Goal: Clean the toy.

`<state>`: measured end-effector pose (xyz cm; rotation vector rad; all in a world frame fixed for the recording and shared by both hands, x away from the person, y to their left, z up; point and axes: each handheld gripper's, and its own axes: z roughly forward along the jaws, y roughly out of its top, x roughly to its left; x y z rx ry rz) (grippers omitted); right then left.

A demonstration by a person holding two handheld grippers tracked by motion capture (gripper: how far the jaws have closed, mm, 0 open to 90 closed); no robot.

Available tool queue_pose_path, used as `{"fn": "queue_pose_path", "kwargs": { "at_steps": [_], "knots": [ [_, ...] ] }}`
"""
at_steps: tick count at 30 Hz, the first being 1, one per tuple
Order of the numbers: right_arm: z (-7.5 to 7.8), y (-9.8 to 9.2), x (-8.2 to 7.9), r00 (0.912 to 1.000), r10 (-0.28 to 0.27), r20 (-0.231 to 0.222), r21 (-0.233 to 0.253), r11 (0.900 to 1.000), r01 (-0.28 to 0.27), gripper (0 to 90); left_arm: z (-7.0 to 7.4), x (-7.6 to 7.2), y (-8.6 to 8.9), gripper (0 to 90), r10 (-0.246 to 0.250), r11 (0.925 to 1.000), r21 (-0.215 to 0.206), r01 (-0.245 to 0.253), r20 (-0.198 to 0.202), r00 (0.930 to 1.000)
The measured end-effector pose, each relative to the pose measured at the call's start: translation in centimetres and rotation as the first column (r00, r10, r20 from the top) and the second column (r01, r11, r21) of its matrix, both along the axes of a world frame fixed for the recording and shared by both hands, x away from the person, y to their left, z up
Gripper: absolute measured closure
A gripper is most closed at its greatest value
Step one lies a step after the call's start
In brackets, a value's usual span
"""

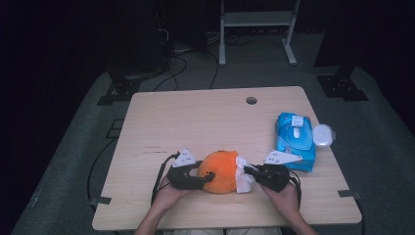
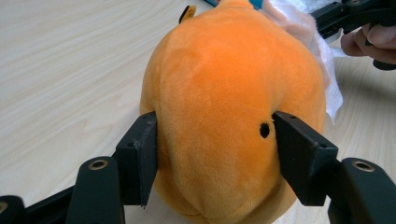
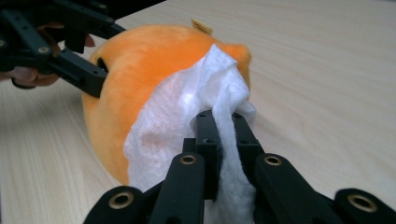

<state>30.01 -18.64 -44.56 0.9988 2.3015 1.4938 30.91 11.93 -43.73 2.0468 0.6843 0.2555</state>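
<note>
atop plush toy (image 3: pixel 140 60), unreadable tag (image 3: pixel 201 24)

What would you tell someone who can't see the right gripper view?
The right tool pinches a white wipe against an orange plush toy on a wooden table. The left tool grips the toy's far side.

A light wooden table (image 1: pixel 195 117) with a round cable hole (image 1: pixel 251 100) near its far edge carries everything. An orange plush toy (image 1: pixel 221 171) rests on it near the front edge, and a blue pack of wet wipes (image 1: pixel 295 141) lies toward the right side, a small white round container (image 1: pixel 323 135) just beside it.
</note>
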Motion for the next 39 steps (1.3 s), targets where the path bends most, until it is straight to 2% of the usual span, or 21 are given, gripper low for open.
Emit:
{"fn": "queue_pose_path", "kwargs": {
  "at_steps": [3, 4, 5, 7, 11, 13, 15, 17, 20, 24, 26, 28, 29, 30, 31, 32, 34, 36, 39],
  "knots": [
    [1.1, 0.9, -0.5, 0.9983, 0.027, 0.052, -0.005, 1.0, -0.027, 84.4, 0.2, -0.6, -0.7, 36.2, -0.035, 0.9992, 0.022, 0.034, 0.071, 0.9969],
    [1.6, 1.3, -0.6, 0.9965, 0.045, 0.071, 0.002, 0.999, -0.045, 84.3, 0.3, -0.9, -1.0, 36.4, -0.057, 0.9979, 0.038, 0.053, 0.102, 0.9932],
    [2.1, 1.5, -0.6, 0.9944, 0.056, 0.09, -0.004, 0.998, -0.056, 84.3, 0.5, -1.4, -1.6, 36.7, -0.081, 0.9952, 0.066, 0.072, 0.145, 0.9861],
    [2.5, 1.1, -0.4, 0.9941, 0.045, 0.099, -0.004, 0.999, -0.045, 84.4, 0.7, -1.8, -2.0, 36.7, -0.093, 0.9931, 0.087, 0.079, 0.168, 0.9814],
    [1.3, -0.6, 0.4, 0.9993, -0.013, 0.036, 0.031, 0.999, 0.012, 84.4, 0.6, -1.8, -2.1, 36.5, -0.097, 0.9932, 0.079, 0.085, 0.165, 0.9815],
    [1.5, -0.2, 0.0, 0.999, -0.005, 0.045, 0.033, 0.999, 0.003, 84.3, 0.7, -1.9, -2.2, 36.7, -0.104, 0.992, 0.088, 0.09, 0.172, 0.9796],
    [2.0, 1.0, -0.7, 0.9962, 0.044, 0.075, 0.029, 0.999, -0.046, 84.3, 0.7, -2.0, -2.3, 37.0, -0.114, 0.9904, 0.098, 0.097, 0.186, 0.976],
    [2.6, 2.0, -1.0, 0.9904, 0.072, 0.118, -0.012, 0.997, -0.071, 84.3, 0.8, -2.1, -2.3, 37.1, -0.117, 0.9892, 0.109, 0.098, 0.186, 0.9754],
    [2.1, 1.2, -0.3, 0.9952, 0.046, 0.086, 0.006, 0.999, -0.046, 84.4, 0.7, -2.0, -2.1, 35.9, -0.118, 0.9907, 0.088, 0.104, 0.175, 0.9774],
    [1.2, 0.7, -0.1, 0.9978, 0.029, 0.06, 0.017, 0.999, -0.03, 84.5, 1.1, -1.5, -1.8, 23.8, -0.089, 0.9959, 0.028, 0.086, 0.136, 0.9868],
    [1.2, 0.8, -0.1, 0.9978, 0.027, 0.061, 0.015, 0.999, -0.028, 84.6, 1.0, -1.1, -1.4, 17.9, -0.046, 0.9988, -0.012, 0.047, 0.078, 0.9959],
    [1.2, 0.9, -0.3, 0.9977, 0.029, 0.062, 0.011, 0.999, -0.03, 84.6, 0.8, -0.6, -1.1, 15.8, -0.038, 0.9977, -0.056, 0.038, 0.009, 0.9992],
    [1.2, 1.0, -0.4, 0.9972, 0.032, 0.067, 0.008, 0.999, -0.033, 84.6, 0.7, -0.5, -1.0, 19.3, -0.049, 0.9964, -0.07, 0.049, -0.008, 0.9987],
    [1.4, 1.2, -0.6, 0.9967, 0.037, 0.072, 0.005, 0.999, -0.038, 84.6, 0.7, -0.7, -1.2, 25.9, -0.049, 0.9974, -0.052, 0.049, 0.011, 0.9988],
    [1.6, 1.5, -0.8, 0.996, 0.044, 0.077, -0.001, 0.999, -0.044, 84.6, 0.8, -0.9, -1.4, 31.7, -0.062, 0.9977, -0.021, 0.064, 0.05, 0.9968],
    [1.9, 1.8, -1.0, 0.9945, 0.058, 0.088, -0.003, 0.998, -0.058, 84.6, 0.9, -1.4, -1.8, 35.8, -0.086, 0.9963, 0.008, 0.086, 0.101, 0.9912],
    [2.5, 2.2, -1.2, 0.9909, 0.083, 0.106, 0.005, 0.996, -0.084, 84.6, 1.1, -1.9, -2.2, 40.5, -0.125, 0.9918, 0.047, 0.119, 0.156, 0.9798],
    [2.9, 1.9, -0.9, 0.9904, 0.075, 0.116, 0.009, 0.997, -0.077, 84.6, 1.3, -2.3, -2.4, 42.1, -0.153, 0.9875, 0.064, 0.144, 0.179, 0.9719],
    [2.8, 0.8, -0.4, 0.993, 0.049, 0.107, 0.011, 0.999, -0.051, 84.7, 1.3, -2.2, -2.2, 40.6, -0.161, 0.9867, 0.051, 0.154, 0.17, 0.9723]
  ]
}}
